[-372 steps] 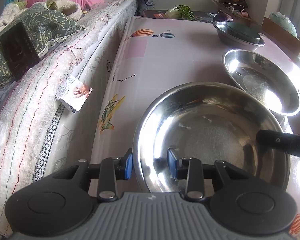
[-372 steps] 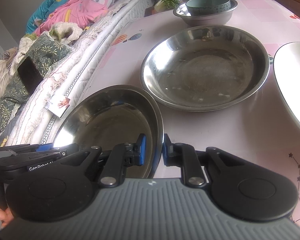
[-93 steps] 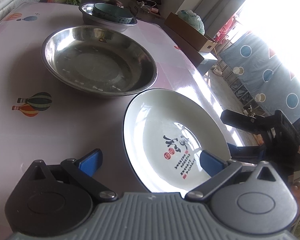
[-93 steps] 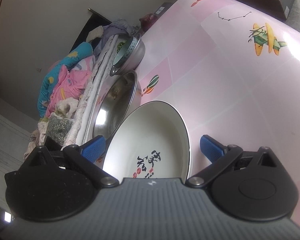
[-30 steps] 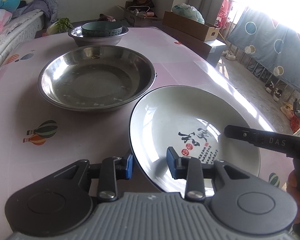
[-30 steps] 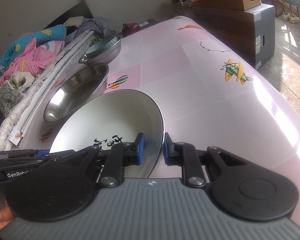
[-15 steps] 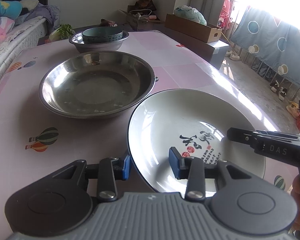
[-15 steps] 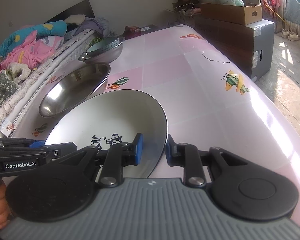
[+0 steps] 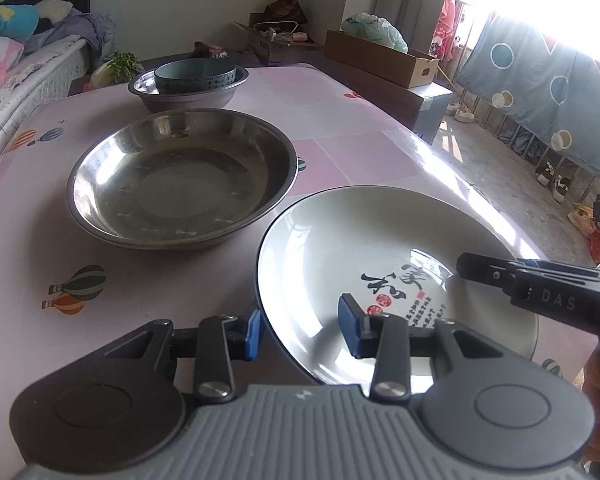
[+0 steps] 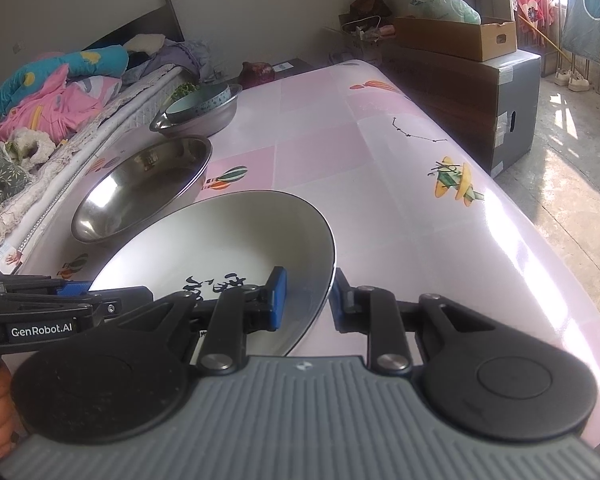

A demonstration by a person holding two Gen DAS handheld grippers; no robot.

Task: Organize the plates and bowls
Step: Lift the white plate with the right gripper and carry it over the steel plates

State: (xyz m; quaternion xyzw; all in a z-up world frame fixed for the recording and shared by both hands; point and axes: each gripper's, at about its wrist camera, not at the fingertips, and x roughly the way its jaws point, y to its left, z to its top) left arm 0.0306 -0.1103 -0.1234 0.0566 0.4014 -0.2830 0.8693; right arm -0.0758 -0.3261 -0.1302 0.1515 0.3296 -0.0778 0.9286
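The white plate (image 9: 380,256) with black calligraphy sits at lower centre-right of the left wrist view, held at its rim from two sides and apparently raised a little off the pink bench (image 9: 28,240), though I cannot tell the clearance for certain.

Going left to right in that view: the left tool (image 9: 300,330) at bottom centre has its blue pads astride the plate's near-left rim, one outside and one inside, closed on it. To the upper left of the plate lies the large steel basin (image 9: 180,176), empty, its rim just beside the plate's edge. Behind it, near the top centre, a teal bowl (image 9: 194,74) already rests nested inside a smaller steel bowl (image 9: 188,94). At the right edge the right tool (image 10: 306,296) reaches in; the right wrist view shows its pads closed on the plate's rim.

As I judge it, the work is partway: one bowl pair is stacked, and this plate is in hand but not yet placed. What seems left is setting the plate into or onto the large basin, then perhaps gathering that with the far stack. No other loose dishes show on the bench.
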